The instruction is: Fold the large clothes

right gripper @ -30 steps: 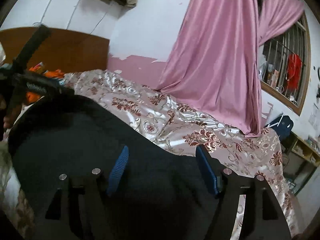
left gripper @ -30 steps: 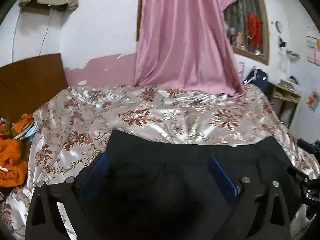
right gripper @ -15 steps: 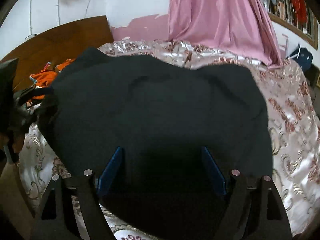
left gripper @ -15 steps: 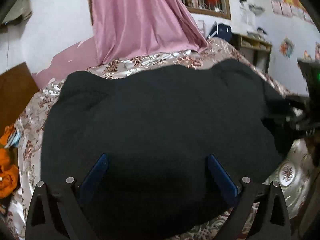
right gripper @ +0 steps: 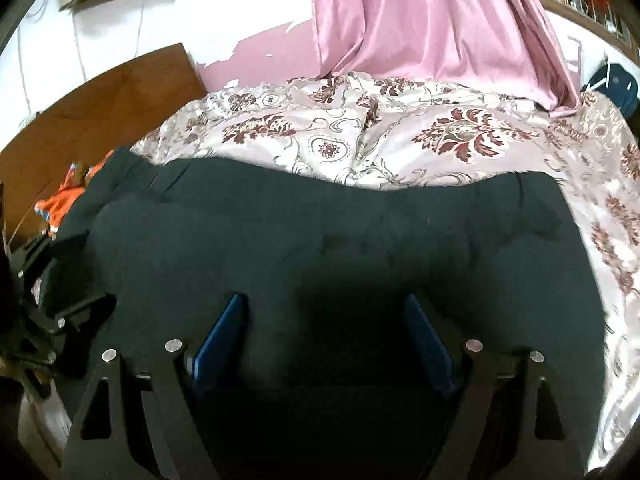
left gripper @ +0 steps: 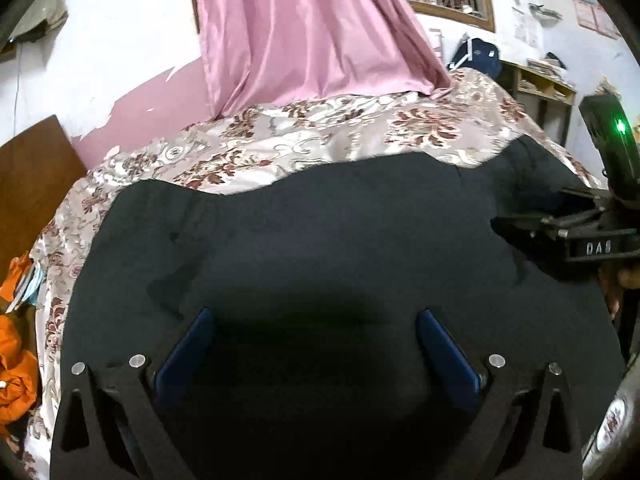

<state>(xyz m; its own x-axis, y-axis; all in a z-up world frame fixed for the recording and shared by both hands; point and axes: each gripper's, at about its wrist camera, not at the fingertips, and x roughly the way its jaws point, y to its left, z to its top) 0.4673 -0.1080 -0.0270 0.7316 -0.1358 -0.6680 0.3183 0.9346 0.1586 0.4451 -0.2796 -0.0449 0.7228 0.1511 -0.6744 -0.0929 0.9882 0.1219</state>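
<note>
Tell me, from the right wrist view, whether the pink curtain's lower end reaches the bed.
Yes: the pink curtain hangs down and its hem rests on the floral bedspread beyond the black garment.

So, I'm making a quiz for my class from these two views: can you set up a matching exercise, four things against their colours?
Things:
1. garment
2. curtain
3. bedspread
4. headboard

Colours:
A. brown wood
B. pink
C. black
D. pale satin with maroon flowers

Pairs: 1-C, 2-B, 3-D, 4-A
</note>
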